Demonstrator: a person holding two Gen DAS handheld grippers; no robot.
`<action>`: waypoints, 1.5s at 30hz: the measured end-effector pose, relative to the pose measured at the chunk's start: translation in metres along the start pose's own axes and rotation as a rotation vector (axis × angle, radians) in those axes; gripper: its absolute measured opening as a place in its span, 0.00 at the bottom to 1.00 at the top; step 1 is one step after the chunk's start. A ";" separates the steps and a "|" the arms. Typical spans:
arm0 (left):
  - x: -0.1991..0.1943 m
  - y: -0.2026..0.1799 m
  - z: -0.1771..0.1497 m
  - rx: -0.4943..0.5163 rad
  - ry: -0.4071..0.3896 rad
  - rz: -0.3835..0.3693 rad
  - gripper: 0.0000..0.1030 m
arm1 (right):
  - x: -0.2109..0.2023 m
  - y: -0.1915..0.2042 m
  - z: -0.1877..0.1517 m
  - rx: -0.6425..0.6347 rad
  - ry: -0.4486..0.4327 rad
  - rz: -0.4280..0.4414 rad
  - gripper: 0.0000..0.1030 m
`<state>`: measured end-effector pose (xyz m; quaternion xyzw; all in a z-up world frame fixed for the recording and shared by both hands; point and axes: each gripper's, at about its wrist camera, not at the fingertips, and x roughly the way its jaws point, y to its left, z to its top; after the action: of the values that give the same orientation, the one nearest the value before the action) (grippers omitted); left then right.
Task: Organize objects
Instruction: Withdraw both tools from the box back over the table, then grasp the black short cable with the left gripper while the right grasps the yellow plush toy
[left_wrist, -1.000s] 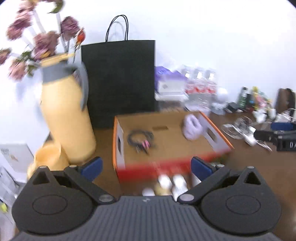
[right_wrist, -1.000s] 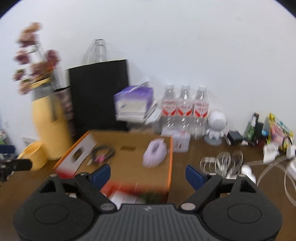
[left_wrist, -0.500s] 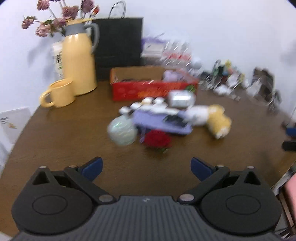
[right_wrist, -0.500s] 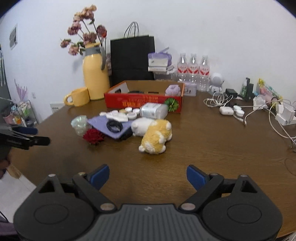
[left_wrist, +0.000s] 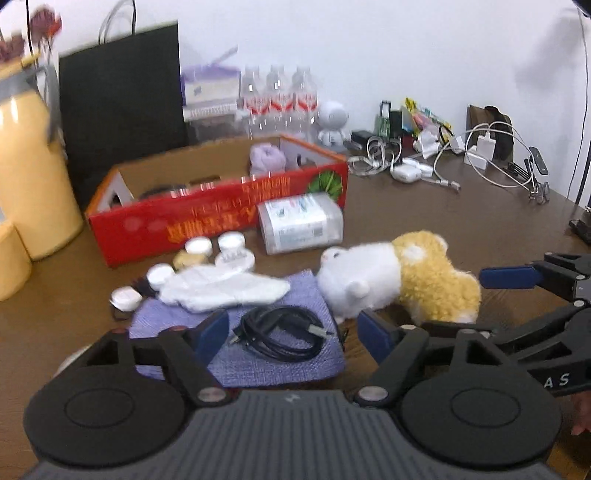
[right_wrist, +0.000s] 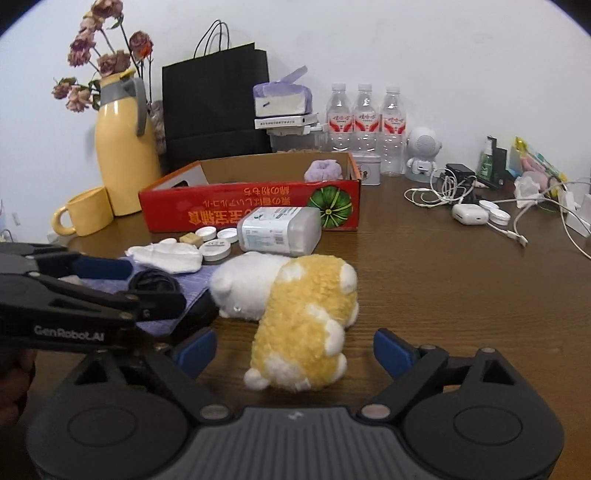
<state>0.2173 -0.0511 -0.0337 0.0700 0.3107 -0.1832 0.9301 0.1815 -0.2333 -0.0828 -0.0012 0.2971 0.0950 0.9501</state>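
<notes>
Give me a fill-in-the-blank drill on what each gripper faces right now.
1. The coiled black cable lies on the ____ cloth.
2. The plush toy lies in front of the open ____ gripper.
3. The open left gripper hovers over the ____.
4. The red box holds a purple ____.

Missing words: purple; right; cable; scrunchie

right gripper (right_wrist: 291, 347) jaws apart | plush toy (right_wrist: 295, 314) between them | left gripper (right_wrist: 110, 288) beside
</notes>
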 end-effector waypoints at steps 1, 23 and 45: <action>0.006 0.002 -0.001 -0.009 0.014 0.005 0.69 | 0.004 0.001 0.000 -0.004 0.006 0.001 0.78; -0.112 -0.009 -0.078 -0.188 0.033 0.126 0.55 | -0.083 0.001 -0.032 0.001 -0.012 0.153 0.46; -0.122 -0.025 -0.102 -0.133 -0.021 0.159 0.82 | -0.104 0.017 -0.016 -0.033 -0.134 0.088 0.43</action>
<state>0.0610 -0.0129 -0.0414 0.0306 0.3060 -0.0882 0.9474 0.0854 -0.2358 -0.0358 0.0026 0.2311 0.1416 0.9626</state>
